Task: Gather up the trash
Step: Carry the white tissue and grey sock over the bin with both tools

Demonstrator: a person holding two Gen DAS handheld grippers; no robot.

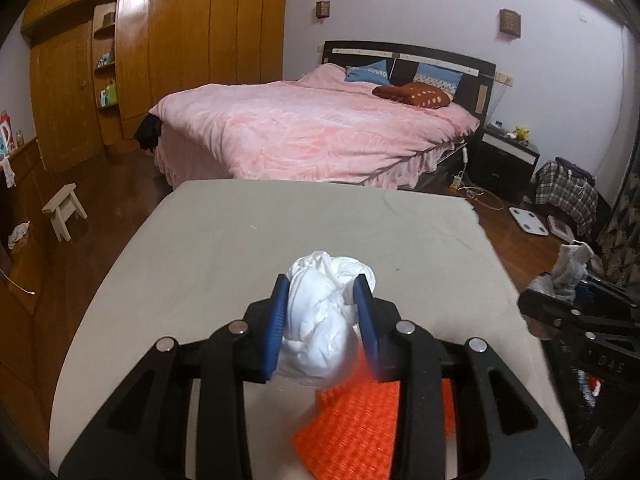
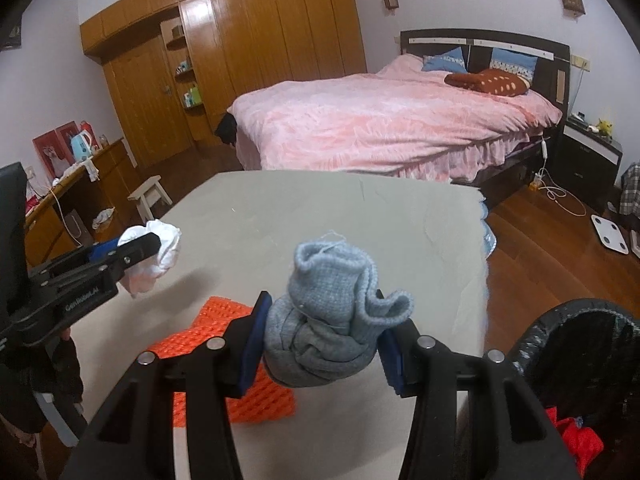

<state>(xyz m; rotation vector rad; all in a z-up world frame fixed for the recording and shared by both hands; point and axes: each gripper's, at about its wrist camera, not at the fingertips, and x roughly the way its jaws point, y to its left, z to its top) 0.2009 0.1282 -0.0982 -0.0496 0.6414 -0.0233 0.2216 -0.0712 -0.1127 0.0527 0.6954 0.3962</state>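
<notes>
My left gripper (image 1: 322, 284) is shut on a crumpled white wad (image 1: 316, 320), which it holds a little above the beige table (image 1: 260, 232). In the right wrist view the same left gripper (image 2: 136, 246) and white wad (image 2: 164, 240) show at the left. A bunched grey knitted cloth (image 2: 328, 320) is pinched between the blue pads of my right gripper (image 2: 324, 300), also clear of the table (image 2: 320, 208). That right gripper (image 1: 584, 292) shows at the right edge of the left wrist view. An orange ribbed mat (image 2: 224, 340) lies flat on the table under both grippers.
A bin lined with a black bag (image 2: 560, 320) stands beside the table's right edge, with something red (image 2: 580, 440) inside. Beyond the table are a pink bed (image 1: 320, 128), a wooden wardrobe (image 1: 180, 40), a small stool (image 1: 64, 208) and a white scale (image 1: 530, 220) on the floor.
</notes>
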